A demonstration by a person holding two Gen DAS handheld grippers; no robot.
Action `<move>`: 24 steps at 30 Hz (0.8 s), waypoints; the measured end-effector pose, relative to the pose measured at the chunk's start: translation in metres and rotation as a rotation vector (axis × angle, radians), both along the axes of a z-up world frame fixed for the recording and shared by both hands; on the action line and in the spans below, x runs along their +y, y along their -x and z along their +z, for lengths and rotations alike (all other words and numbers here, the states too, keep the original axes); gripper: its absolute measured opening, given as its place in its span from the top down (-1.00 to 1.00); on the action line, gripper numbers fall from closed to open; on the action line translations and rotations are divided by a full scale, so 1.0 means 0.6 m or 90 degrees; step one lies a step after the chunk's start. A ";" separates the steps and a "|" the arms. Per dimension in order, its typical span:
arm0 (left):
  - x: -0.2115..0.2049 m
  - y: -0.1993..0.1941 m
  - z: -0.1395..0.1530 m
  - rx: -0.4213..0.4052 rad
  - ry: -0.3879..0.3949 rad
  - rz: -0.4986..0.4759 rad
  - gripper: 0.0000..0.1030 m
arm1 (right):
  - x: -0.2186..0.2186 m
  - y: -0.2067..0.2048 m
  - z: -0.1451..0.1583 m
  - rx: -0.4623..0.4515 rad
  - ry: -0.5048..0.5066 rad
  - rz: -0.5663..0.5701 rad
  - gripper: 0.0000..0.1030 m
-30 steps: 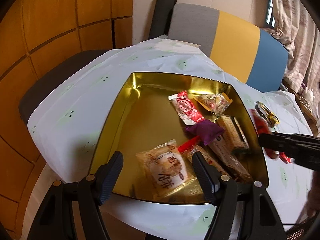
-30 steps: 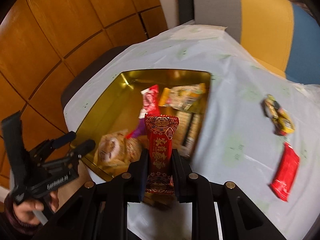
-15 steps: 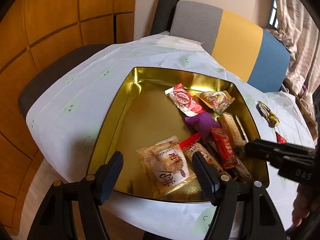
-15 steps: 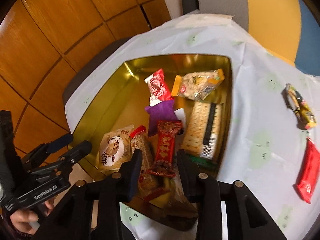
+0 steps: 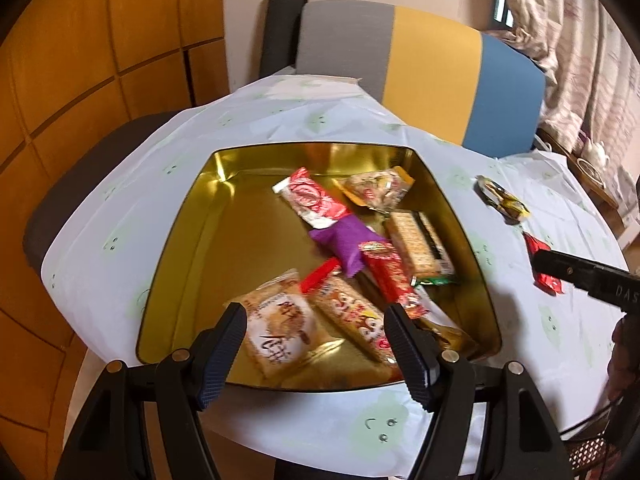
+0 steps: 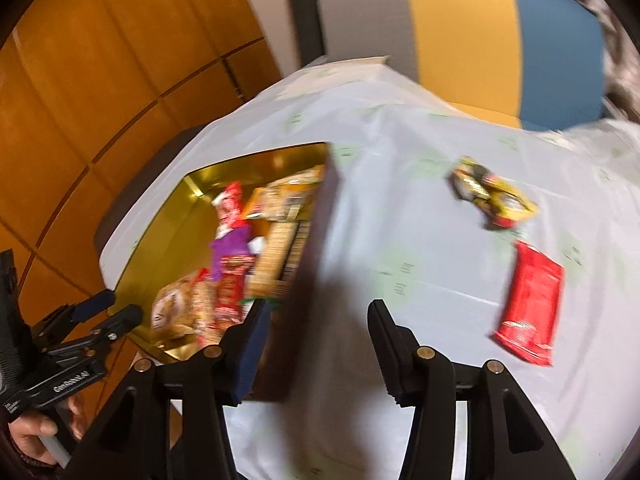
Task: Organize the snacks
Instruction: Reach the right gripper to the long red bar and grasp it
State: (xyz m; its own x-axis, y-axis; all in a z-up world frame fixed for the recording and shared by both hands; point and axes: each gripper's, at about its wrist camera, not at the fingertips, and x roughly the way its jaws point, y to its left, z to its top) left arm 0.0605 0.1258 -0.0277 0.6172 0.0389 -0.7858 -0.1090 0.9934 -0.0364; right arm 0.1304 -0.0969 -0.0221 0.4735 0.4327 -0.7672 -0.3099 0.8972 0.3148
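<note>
- Black right claw (image 6: 316, 344): jaws have just been opening, nothing between them, over the gold tin's (image 6: 320, 216) right wall.
- Left claw (image 5: 316, 344) open, empty, above the tin's near edge.
- Released red patterned bar (image 5: 390, 278) lies lengthwise inside.
- Only the right view shows the red packet (image 6: 530, 304) whole, on bare worktop (image 6: 400, 240) beside the yellow-black snack (image 6: 490, 194).

**Open cloth on the right, crowded tin on the left**

The shallow gold metal tin (image 5: 180, 264) has bare floor along its left half, open from above. Its right half is heaped with wrapped snacks, the long dark-red patterned packet (image 5: 390, 276) lying on top of them, and the raised walls block any sideways entry. On the white printed tablecloth (image 6: 400, 200), clear ground lies between the tin and two loose items, a flat red wrapper (image 6: 530, 304) and a yellow-black crumpled packet (image 6: 490, 192).
</note>
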 end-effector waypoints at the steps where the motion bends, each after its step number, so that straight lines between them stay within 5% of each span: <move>1: -0.006 0.000 0.001 0.000 -0.002 -0.006 -0.41 | -0.022 0.001 -0.002 0.002 -0.002 -0.019 -0.11; 13: -0.061 -0.003 0.005 0.003 0.001 -0.059 -0.41 | -0.248 -0.030 -0.070 0.083 0.029 -0.290 -0.52; 19: -0.075 -0.005 0.010 0.006 0.009 -0.075 -0.41 | -0.240 -0.078 -0.087 0.103 0.037 -0.288 -0.55; 24: -0.084 -0.008 0.018 0.005 0.009 -0.088 -0.41 | -0.185 -0.123 -0.100 0.088 0.121 -0.243 -0.60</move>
